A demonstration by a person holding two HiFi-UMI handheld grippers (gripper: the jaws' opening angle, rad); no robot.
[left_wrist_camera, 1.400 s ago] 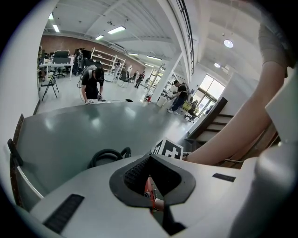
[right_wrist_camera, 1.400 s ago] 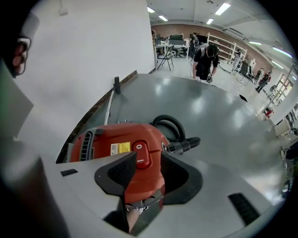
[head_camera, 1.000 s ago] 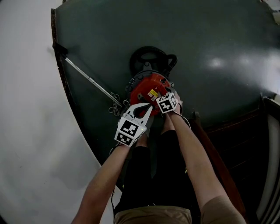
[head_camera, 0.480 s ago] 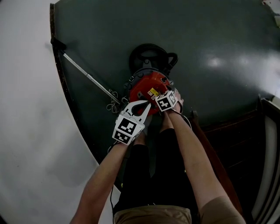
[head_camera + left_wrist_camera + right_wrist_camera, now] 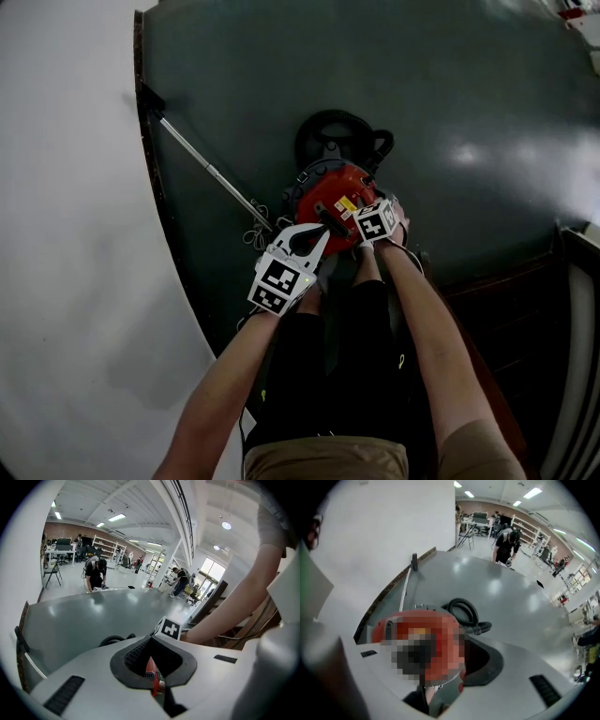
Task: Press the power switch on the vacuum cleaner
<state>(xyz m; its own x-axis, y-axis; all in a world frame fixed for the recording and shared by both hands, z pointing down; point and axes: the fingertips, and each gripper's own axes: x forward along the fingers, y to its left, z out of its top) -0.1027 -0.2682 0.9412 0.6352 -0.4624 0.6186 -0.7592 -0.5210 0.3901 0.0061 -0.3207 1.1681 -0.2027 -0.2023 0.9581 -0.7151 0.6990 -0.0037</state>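
A glossy dark green floor (image 5: 487,84) is filling most of the head view, and a plain white wall (image 5: 66,234) is running down its left side, with a dark brown strip (image 5: 141,141) lining the join. The person's two bare forearms (image 5: 234,375) are reaching forward over black-clad legs (image 5: 319,375).

A round red plastic vacuum cleaner (image 5: 328,192) is sitting on the green floor just ahead of the legs, near the brown strip. A black ribbed hose (image 5: 305,141) is lying coiled on the floor, touching the vacuum cleaner's far side. A thin silver metal wand (image 5: 211,169) is stretching across the floor from beside the vacuum cleaner toward the wall.

The white left gripper (image 5: 323,232) is hovering at the near edge of the red shell, tips pointing onto it. Its jaws are lying closed tip to tip, grasping nothing; the left gripper view is showing a sliver of red through the hollow between the black pads (image 5: 136,656). The white right gripper (image 5: 461,638) is sitting just beside it, low over the top of the vacuum cleaner. Its jaws are also looking drawn together, clasping nothing, with red showing through their hollow.

The power switch is proving too small to make out in any view.
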